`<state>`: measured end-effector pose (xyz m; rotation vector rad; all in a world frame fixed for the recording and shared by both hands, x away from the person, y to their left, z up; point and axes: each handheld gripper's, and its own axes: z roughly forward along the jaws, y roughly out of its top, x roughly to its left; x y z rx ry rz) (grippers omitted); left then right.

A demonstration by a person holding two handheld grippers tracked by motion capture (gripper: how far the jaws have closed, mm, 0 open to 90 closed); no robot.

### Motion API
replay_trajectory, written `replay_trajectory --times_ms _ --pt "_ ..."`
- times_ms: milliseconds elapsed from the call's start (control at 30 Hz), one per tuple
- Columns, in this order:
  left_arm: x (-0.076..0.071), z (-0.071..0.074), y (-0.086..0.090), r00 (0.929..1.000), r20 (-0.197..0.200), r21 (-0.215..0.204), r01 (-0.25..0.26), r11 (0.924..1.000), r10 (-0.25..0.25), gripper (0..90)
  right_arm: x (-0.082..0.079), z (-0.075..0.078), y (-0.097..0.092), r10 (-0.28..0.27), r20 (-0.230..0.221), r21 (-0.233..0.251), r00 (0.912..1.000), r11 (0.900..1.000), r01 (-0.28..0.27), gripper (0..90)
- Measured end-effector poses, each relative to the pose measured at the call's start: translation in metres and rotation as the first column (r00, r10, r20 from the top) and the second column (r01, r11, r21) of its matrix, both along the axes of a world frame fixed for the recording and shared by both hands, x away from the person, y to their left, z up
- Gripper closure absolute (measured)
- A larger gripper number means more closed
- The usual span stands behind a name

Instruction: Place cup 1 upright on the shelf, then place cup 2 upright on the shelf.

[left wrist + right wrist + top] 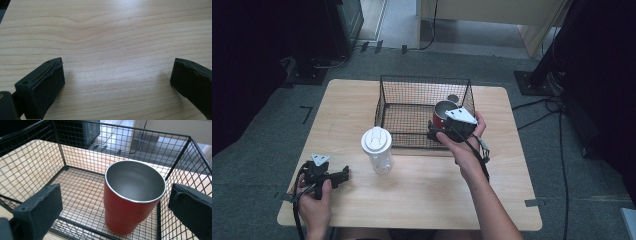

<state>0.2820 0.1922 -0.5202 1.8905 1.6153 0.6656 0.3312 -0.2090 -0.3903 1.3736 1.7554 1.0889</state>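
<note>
A red cup with a steel inside stands upright on the floor of a black wire basket, near its front right corner. My right gripper hovers at the basket's front edge, open. In the right gripper view the cup stands between and beyond the wide-apart jaws of my right gripper, touching neither, with the basket walls around it. My left gripper rests low over the table's front left, open. In the left gripper view, bare wood lies between the jaws of my left gripper.
A clear bottle with a white lid stands on the wooden table just left of the basket's front. Dark stands and cables lie on the floor around the table. The table is bare in front of the left gripper.
</note>
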Motion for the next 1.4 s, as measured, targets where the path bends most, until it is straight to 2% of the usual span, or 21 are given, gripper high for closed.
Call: replay_trajectory --times_ms 567,1400 --pt "0.0 0.0 0.0 1.0 0.0 0.0 0.0 1.0 0.0 0.0 -0.026 0.008 0.011 0.065 0.043 0.031 0.997 0.9973 -0.066 0.0" --pt "0.0 0.0 0.0 1.0 -0.002 0.0 0.0 1.0 0.0 0.0 -0.048 -0.004 0.044 0.163 0.046 0.054 0.9855 0.9847 -0.166 0.0"
